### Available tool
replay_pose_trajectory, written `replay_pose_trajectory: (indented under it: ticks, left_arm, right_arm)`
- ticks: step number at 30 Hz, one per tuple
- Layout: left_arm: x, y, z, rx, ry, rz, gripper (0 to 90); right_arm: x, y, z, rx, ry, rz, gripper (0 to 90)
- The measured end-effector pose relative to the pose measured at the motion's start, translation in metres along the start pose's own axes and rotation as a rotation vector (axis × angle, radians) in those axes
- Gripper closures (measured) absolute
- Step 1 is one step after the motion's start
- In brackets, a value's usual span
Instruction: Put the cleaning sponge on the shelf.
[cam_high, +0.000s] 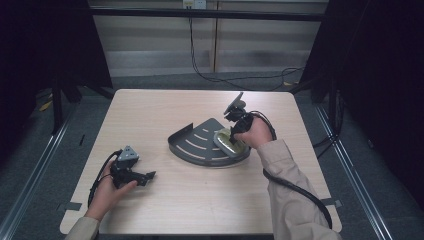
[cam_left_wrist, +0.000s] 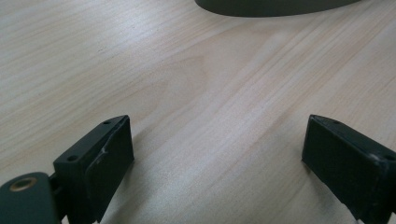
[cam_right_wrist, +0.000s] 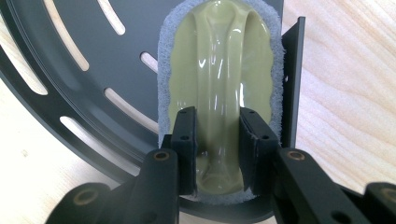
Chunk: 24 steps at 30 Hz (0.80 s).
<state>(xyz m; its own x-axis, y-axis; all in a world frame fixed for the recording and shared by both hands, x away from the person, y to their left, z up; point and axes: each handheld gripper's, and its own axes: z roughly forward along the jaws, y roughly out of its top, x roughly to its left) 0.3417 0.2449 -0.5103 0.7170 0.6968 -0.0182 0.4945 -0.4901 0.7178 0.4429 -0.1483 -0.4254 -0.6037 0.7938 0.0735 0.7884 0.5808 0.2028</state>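
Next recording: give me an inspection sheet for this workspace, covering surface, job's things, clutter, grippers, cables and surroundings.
Surface: light wooden table, bare apart from the job's things.
Job's things: dark grey quarter-round metal shelf with slots lies flat mid-table; pale yellow scrubbing pad with a raised handle and grey abrasive edge lies on the shelf by its upright side wall.
Clutter: nothing seen.
Grippers: right gripper has its jaws shut on the pad's handle ridge; left gripper has its jaws wide open over bare table, held low at the table's near left.
Cables: black cable trails from the right gripper along the sleeve; another black cable runs across the floor behind the table.
Surroundings: dark frame and curtains at the sides, pale wall panels behind.
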Motion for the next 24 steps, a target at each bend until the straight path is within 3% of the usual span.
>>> replay_pose_trajectory:
  ticks: [24]
  left_arm:
    - [-0.0002, -0.0002, -0.0005, 0.002, 0.003, 0.000, 8.3]
  right_arm:
    - [-0.0007, -0.0036, 0.0018, -0.014, -0.003, 0.037, 68.5]
